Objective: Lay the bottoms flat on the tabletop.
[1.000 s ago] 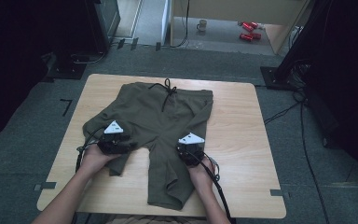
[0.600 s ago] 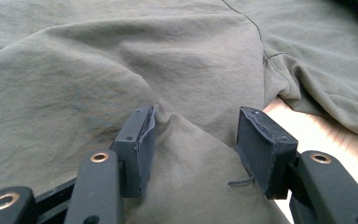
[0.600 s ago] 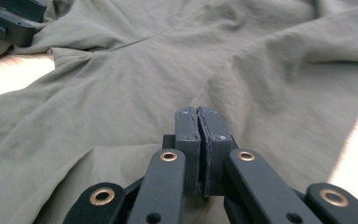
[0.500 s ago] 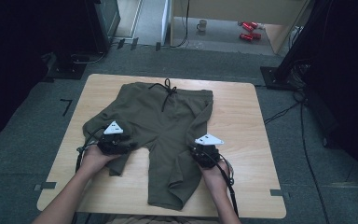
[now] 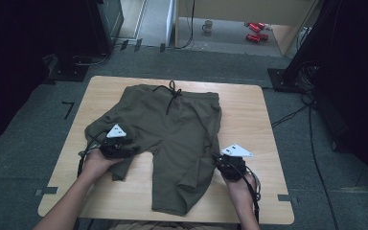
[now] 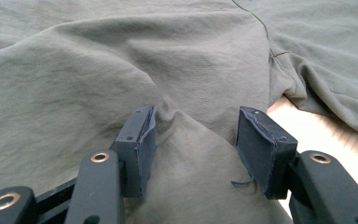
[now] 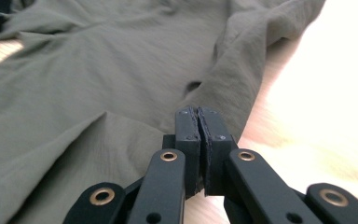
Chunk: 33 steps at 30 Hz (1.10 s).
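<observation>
**Olive shorts spread on the table, one tong on the cloth, one drawn shut at the hem**

The olive shorts lie flat on the wooden table, waistband at the far side with its dark drawstring knotted and trailing down the middle, both legs running toward my side. The leg on my left is rumpled and folded over itself near its hem; the leg on my right reaches almost to the near edge of the table.

From the high view I see my left gripper sitting on top of that rumpled left leg, beside the crotch seam. Its own camera shows the jaws standing partly apart with a raised ridge of fabric bunched between them; the left pad touches the cloth, while the right pad stands just beside the ridge, so I read the jaws as spread around the fold and not pinching it. A strip of bare tabletop shows beyond the leg at the right of that view.

My right gripper is at the outer edge of the right leg, over bare wood just beside the cloth. Its own camera shows the two pads pressed flat together with nothing visibly caught between them, the tips pointing at the creased side hem of the shorts, which lies just ahead. Each gripper's cable trails back past my wrist.
</observation>
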Available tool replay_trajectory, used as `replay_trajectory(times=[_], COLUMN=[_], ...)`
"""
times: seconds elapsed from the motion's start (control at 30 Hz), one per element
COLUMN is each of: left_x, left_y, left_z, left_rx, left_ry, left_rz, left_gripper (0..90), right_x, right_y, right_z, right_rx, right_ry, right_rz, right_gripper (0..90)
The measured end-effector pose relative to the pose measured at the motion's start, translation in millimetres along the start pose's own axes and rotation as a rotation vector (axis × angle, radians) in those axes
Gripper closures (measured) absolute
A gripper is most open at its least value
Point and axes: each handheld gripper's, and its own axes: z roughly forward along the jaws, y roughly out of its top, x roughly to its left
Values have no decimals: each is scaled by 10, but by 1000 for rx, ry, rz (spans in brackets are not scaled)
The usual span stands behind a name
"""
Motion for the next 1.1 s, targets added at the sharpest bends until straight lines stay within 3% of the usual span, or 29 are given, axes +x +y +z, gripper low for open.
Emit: replay_trajectory(times=[0.3,0.67,0.9,1.1], left_x=[9,10,9,5], left_y=[-10,-14,-14,14], left_z=[-5,-5,0,42], left_rx=[-3,-6,-9,-17], left_ry=[2,1,7,61], left_rz=[-4,-4,-4,-2], left_gripper=[468,468,469,508], right_x=[-321,-607,-736,-838], right_y=[-264,-441,-473,-415], right_z=[-178,-128,-63,14], right_rx=[24,69,95,87], right_ry=[-39,-64,-91,-111], right_rz=[69,133,126,118], right_gripper=[874,871,871,876])
